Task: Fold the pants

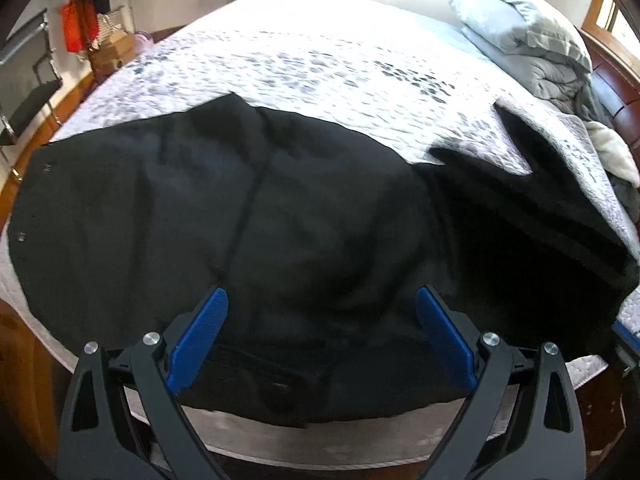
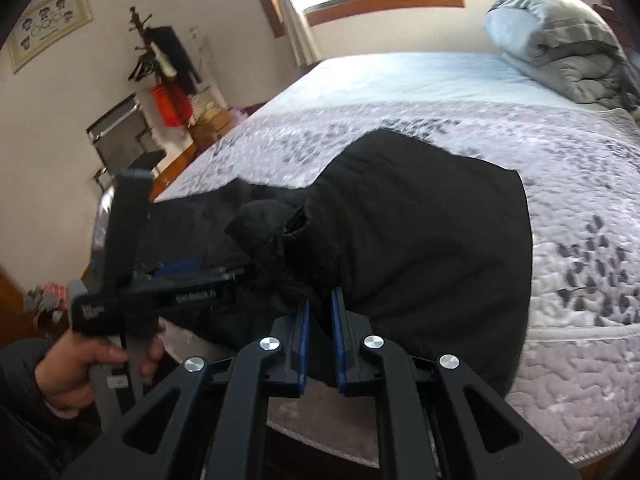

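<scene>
Black pants (image 1: 240, 220) lie spread across the near edge of the bed. My left gripper (image 1: 322, 304) hovers open above them, its blue pads (image 1: 204, 328) wide apart with nothing pinched. In the right wrist view my right gripper (image 2: 320, 304) is shut on a bunched fold of the pants (image 2: 420, 240), and the cloth rises from the pads and drapes over to the right. A hand (image 2: 80, 364) at the left of that view holds the left tool's handle, close beside the pants.
The bed carries a white quilt with a grey leaf print (image 1: 320, 64). A folded grey duvet (image 1: 532, 40) lies at its far right. A chair (image 2: 120, 136), a coat stand (image 2: 160, 56) and boxes stand on the wooden floor beyond the bed's left side.
</scene>
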A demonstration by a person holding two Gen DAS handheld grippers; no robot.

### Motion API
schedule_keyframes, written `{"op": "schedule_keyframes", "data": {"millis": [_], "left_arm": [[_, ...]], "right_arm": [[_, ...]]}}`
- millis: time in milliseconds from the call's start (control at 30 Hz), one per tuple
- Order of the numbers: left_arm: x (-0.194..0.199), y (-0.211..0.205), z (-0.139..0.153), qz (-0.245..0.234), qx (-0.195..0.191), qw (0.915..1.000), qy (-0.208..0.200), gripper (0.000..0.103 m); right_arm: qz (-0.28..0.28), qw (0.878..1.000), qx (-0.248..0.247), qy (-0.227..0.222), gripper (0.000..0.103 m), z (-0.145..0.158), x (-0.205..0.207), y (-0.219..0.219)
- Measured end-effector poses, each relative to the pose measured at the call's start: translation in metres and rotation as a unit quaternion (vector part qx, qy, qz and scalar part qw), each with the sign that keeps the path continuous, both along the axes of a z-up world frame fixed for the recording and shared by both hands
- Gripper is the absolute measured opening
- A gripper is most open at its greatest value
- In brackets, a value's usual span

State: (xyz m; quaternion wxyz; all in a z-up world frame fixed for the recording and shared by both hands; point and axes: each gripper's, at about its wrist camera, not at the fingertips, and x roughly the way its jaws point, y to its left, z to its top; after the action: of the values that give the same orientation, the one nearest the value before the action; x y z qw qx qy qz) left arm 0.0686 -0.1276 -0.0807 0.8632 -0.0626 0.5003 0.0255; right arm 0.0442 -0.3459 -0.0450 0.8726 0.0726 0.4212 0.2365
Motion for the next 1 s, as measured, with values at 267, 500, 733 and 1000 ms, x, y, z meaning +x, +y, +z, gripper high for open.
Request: {"op": "schedule_keyframes", "data": {"millis": [267,500,733,1000], "left_arm": [[0.005,0.015,-0.005,-0.001,0.009,0.9994,0.033,0.095],[-0.004,0.027,-0.012,-0.009,0.018,0.999,0.04,0.095],[-0.012,0.039,-0.012,-0.019,0.026,0.9988,0.037,0.095],[-0.018,0.054,-0.014,-0.016,0.016,0.9988,0.043,0.095]], "right_arm": [[0.017,0.992,-0.032,0.121,0.017,-0.054,0.016,0.026],[-0.002,0.99,-0.021,0.14,0.053,-0.035,0.005,0.024],[-0.007,0.989,-0.107,0.103,0.057,-0.011,0.011,0.052],[-0.023,0.981,-0.143,0.133,0.035,-0.05,0.029,0.072]]}}
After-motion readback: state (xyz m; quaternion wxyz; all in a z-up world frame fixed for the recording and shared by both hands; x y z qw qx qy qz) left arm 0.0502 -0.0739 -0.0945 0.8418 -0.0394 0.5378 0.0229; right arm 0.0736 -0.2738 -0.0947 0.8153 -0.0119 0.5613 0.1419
